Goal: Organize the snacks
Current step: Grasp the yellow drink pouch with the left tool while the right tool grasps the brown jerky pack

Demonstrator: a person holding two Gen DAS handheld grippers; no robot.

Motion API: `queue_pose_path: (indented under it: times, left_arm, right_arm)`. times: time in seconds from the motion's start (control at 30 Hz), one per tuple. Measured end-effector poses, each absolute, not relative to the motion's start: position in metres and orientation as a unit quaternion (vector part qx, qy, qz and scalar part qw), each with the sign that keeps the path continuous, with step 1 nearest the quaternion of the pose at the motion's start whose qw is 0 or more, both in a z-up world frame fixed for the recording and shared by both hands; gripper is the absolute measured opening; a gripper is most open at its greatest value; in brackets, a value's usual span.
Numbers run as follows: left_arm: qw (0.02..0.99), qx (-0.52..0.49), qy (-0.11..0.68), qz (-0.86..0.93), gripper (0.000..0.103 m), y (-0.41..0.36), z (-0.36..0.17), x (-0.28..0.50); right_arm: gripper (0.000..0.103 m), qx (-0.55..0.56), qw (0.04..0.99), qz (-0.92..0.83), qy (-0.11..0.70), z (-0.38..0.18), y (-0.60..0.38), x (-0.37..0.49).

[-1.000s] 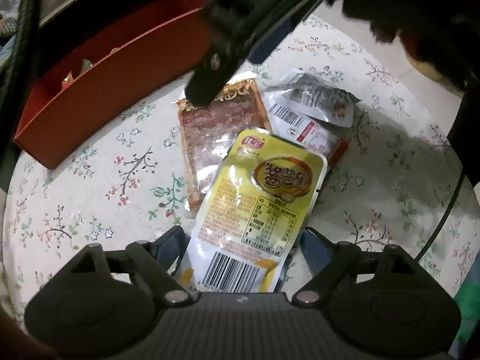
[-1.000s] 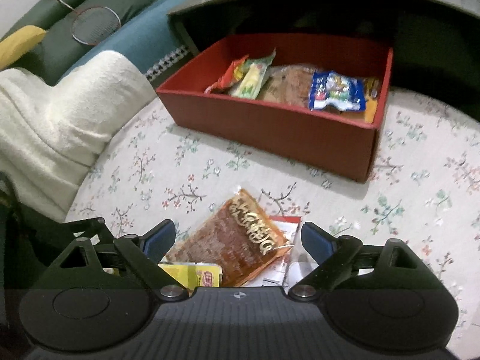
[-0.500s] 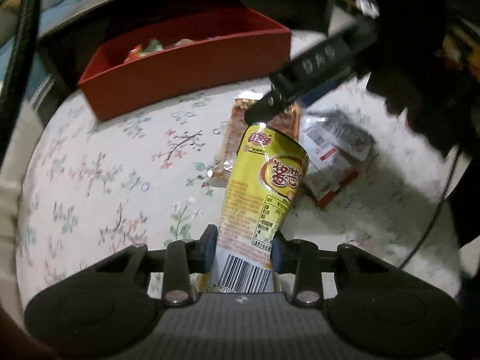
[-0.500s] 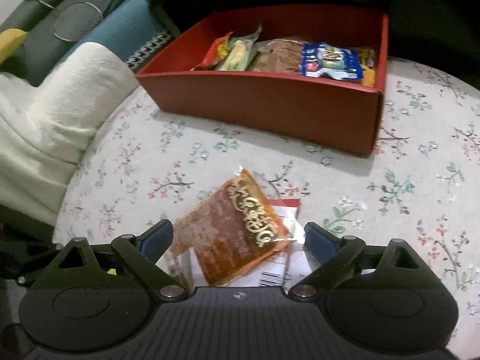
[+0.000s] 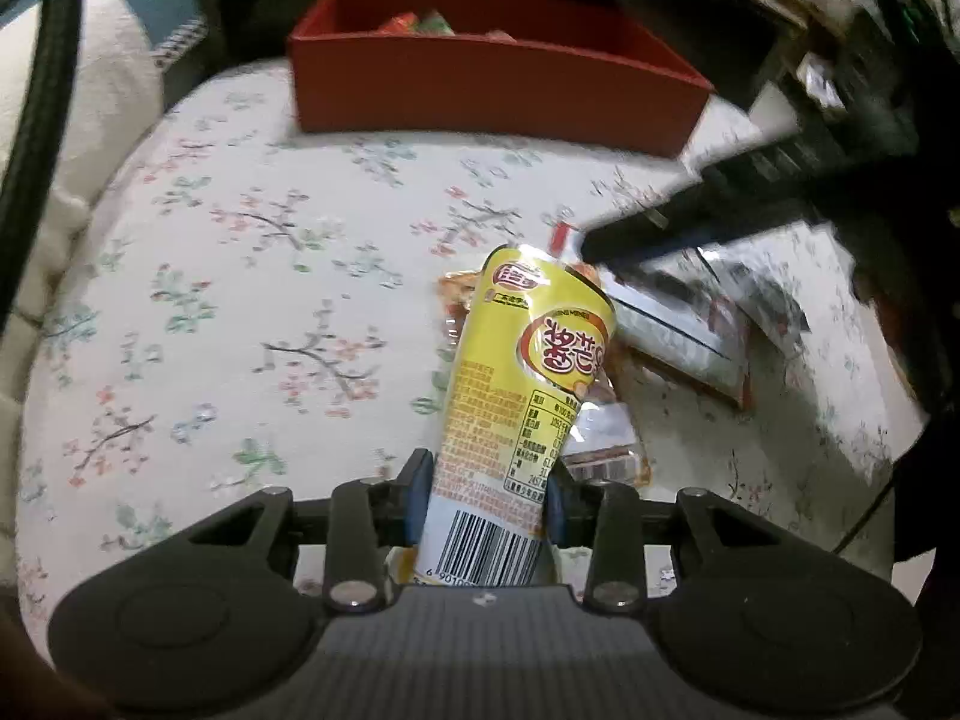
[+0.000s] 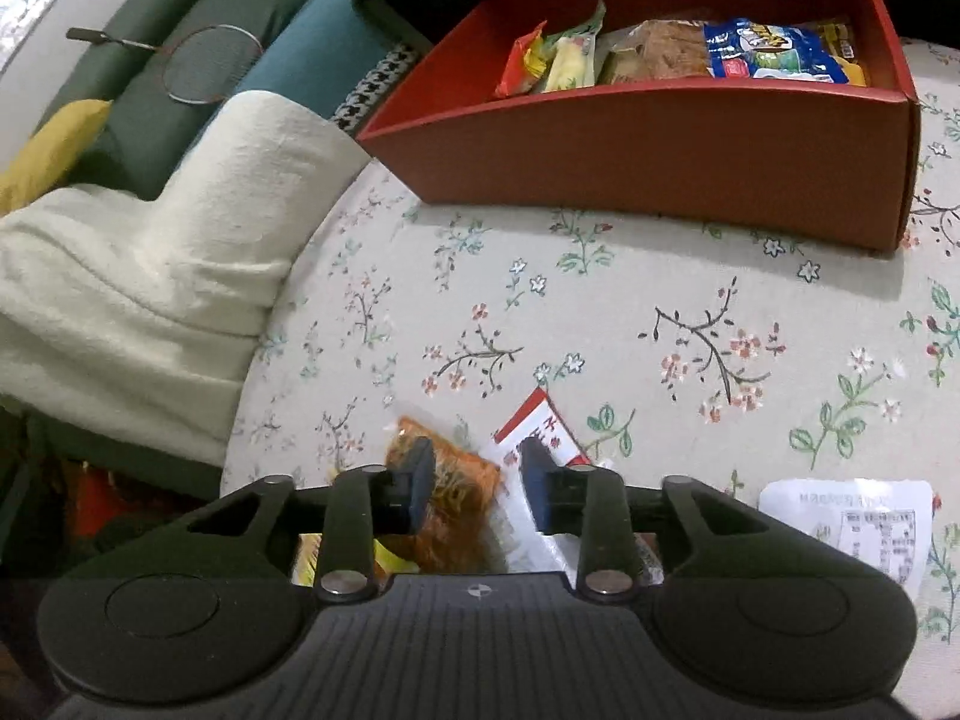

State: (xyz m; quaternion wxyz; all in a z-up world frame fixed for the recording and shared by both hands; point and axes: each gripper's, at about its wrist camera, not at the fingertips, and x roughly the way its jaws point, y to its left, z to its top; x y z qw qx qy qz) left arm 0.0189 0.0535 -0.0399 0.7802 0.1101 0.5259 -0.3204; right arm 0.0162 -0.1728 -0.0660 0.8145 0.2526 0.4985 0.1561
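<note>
My left gripper (image 5: 485, 498) is shut on a yellow snack packet (image 5: 528, 372) and holds it tilted above the floral tablecloth (image 5: 252, 276). My right gripper (image 6: 477, 486) has closed on an orange-brown snack packet (image 6: 447, 498), with a red-and-white packet (image 6: 540, 432) beside and under it. The right gripper also shows in the left wrist view (image 5: 720, 204), blurred, over the pile of packets (image 5: 690, 324). A red box (image 6: 660, 144) holds several snacks at the far side; it also shows in the left wrist view (image 5: 492, 84).
A white packet (image 6: 864, 522) lies at the right on the cloth. A cream blanket (image 6: 150, 252) hangs over the sofa at the left, beyond the table edge. A badminton racket (image 6: 198, 60) lies on the green sofa. A dark shelf edge overhangs the box.
My left gripper closed on the yellow packet and lifted it, turning toward the red box. My right gripper came down over the orange-brown packet and closed from wide open.
</note>
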Motion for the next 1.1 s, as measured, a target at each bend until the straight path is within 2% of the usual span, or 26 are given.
queue_pose_path:
  times: [0.1, 0.27, 0.43, 0.6, 0.7, 0.73, 0.87, 0.9, 0.93, 0.97, 1.1]
  left_arm:
    - [0.79, 0.095, 0.526, -0.301, 0.031, 0.067, -0.037, 0.027]
    - [0.816, 0.054, 0.515, -0.257, 0.031, 0.091, -0.021, 0.04]
    - [0.838, 0.015, 0.495, -0.228, 0.031, 0.115, -0.004, 0.048]
    - [0.852, -0.011, 0.471, -0.226, 0.031, 0.133, 0.012, 0.05]
    - [0.857, -0.024, 0.461, -0.23, 0.031, 0.142, 0.02, 0.046]
    - [0.857, -0.026, 0.46, -0.232, 0.031, 0.144, 0.02, 0.046]
    - [0.858, -0.022, 0.46, -0.226, 0.032, 0.148, 0.019, 0.044]
    - [0.858, -0.024, 0.461, -0.225, 0.032, 0.149, 0.019, 0.045]
    - [0.858, -0.025, 0.461, -0.223, 0.032, 0.149, 0.019, 0.045]
    - [0.859, -0.026, 0.46, -0.221, 0.032, 0.151, 0.02, 0.044]
    - [0.859, -0.025, 0.461, -0.221, 0.033, 0.145, 0.019, 0.045]
  right_arm:
    - [0.067, 0.173, 0.845, 0.143, 0.485, -0.054, -0.153, 0.002]
    - [0.068, 0.164, 0.831, 0.154, 0.509, -0.059, -0.117, -0.01]
    - [0.094, 0.163, 0.829, 0.111, 0.523, -0.056, -0.092, -0.008]
    - [0.094, 0.072, 0.827, 0.091, 0.551, -0.066, -0.038, -0.003]
    - [0.101, -0.048, 0.847, 0.07, 0.525, -0.078, -0.002, -0.006]
    - [0.103, -0.058, 0.847, 0.067, 0.525, -0.081, 0.002, -0.005]
    - [0.099, -0.091, 0.849, 0.093, 0.512, -0.08, 0.005, -0.01]
    - [0.092, -0.091, 0.85, 0.096, 0.51, -0.077, 0.001, -0.012]
    - [0.079, -0.088, 0.852, 0.094, 0.507, -0.074, -0.004, -0.014]
    - [0.072, -0.077, 0.856, 0.093, 0.503, -0.069, -0.012, -0.016]
    - [0.067, -0.017, 0.857, 0.101, 0.505, -0.065, -0.038, -0.017]
